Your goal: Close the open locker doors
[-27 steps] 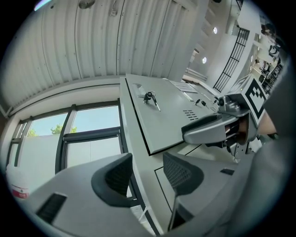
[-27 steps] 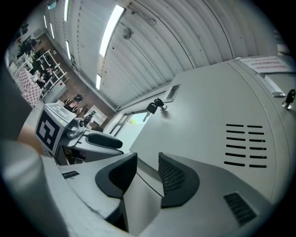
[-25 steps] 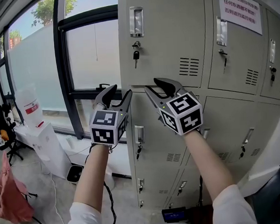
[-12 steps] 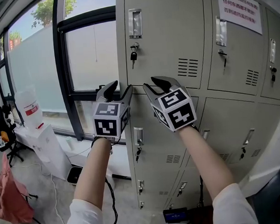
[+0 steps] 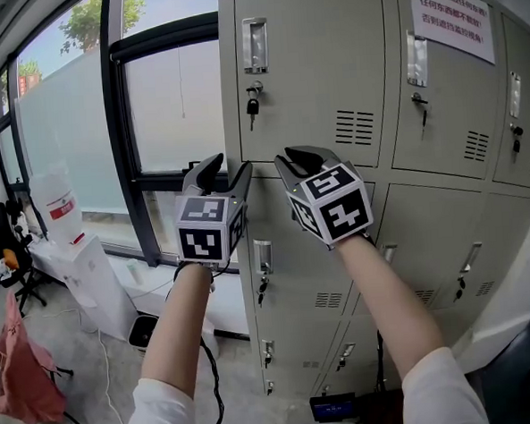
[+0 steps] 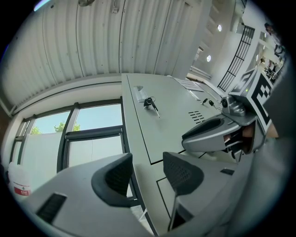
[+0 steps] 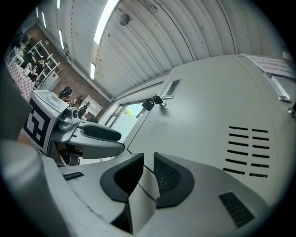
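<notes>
Locker door (image 5: 314, 69), ajar earlier, now seems flush.

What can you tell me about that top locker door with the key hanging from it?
The top locker door is a flat, upright panel of pale grey painted metal, in the column nearest the window. A shiny recessed handle sits near its upper left. Below that, a lock holds a key with a dark fob hanging down. Horizontal vent slots are cut low on the right. The door looks shut, flush with its frame.
</notes>
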A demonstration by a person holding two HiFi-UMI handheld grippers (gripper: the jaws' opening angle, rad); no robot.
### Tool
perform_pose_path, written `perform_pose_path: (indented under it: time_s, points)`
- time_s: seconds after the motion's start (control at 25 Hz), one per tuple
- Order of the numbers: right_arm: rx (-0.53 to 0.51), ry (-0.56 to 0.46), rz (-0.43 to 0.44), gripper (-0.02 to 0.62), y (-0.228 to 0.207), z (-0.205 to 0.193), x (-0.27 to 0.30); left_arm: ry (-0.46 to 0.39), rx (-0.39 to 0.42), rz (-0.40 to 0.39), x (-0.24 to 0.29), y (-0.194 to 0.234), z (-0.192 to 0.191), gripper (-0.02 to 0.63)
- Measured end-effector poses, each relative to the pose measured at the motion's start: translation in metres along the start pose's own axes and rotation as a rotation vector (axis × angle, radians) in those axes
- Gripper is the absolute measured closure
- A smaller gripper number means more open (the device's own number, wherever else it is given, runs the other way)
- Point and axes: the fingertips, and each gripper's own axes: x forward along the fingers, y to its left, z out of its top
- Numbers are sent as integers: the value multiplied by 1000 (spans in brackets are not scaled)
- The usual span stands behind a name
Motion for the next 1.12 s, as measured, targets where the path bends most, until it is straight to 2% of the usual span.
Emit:
perform_pose_path:
  time_s: [0.24, 0.48, 0.6, 0.76, 0.92, 1.12]
  points:
    - [6, -25, 14, 531, 10, -2, -12, 10, -7, -10, -8, -7, -8, 391]
    - [-17, -77, 1, 531, 14, 6, -41, -68, -11, 8, -31, -20, 5, 416]
    - [-14, -96, -13, 559, 14, 7, -60, -102, -21, 8, -45, -31, 14, 461]
    - [7, -102, -9, 561, 18, 3, -84, -109, -14, -7, -59, -54, 20, 505]
    - [16, -93, 12, 561, 28, -4, -106, -88, -22, -18, -72, -75, 12, 598]
    - [81, -93, 27, 561, 43, -20, -136, -52, -53, -23, -88, -97, -1, 598]
